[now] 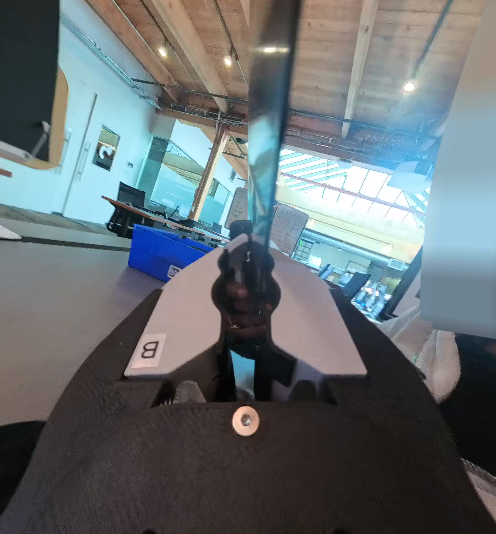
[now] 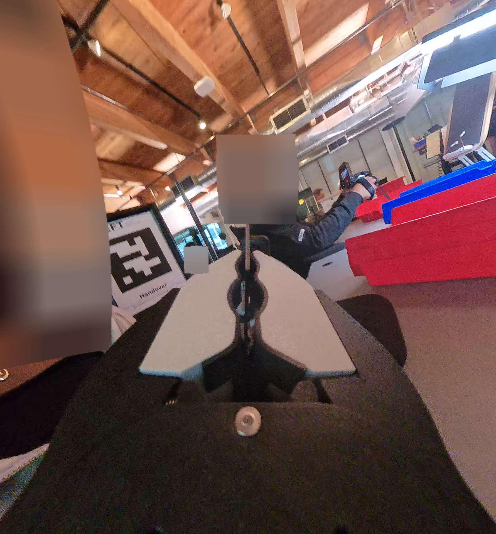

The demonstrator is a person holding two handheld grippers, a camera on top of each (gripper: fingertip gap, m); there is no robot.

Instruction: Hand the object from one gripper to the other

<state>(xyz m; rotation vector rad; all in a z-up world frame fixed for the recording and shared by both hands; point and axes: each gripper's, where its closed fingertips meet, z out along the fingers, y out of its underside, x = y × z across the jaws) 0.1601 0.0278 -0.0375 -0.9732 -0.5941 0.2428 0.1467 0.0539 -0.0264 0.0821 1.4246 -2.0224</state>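
Note:
In the left wrist view my left gripper (image 1: 248, 239) has its grey fingers (image 1: 189, 312) shut on a long, flat, dark glossy object (image 1: 267, 130). The object stands up from the jaws, runs out of the top of the frame, and shows reflections on its face. In the right wrist view my right gripper (image 2: 247, 254) has its pale fingers (image 2: 200, 318) closed together on a thin grey strip (image 2: 247, 237) seen edge-on. The strip pokes a little above the fingertips. I cannot tell whether it is the same object. Neither gripper shows in the other's view.
A grey table (image 1: 53, 303) carries a blue bin (image 1: 160, 251) ahead of the left gripper. In the right wrist view red bins (image 2: 429, 248) and a blue bin (image 2: 443, 185) stand at the right. A black-and-white marker board (image 2: 139, 257) stands at the left. A person's arm (image 2: 327, 222) is behind. The tips of one gripper are about 4 centimetres away from the tips of the other.

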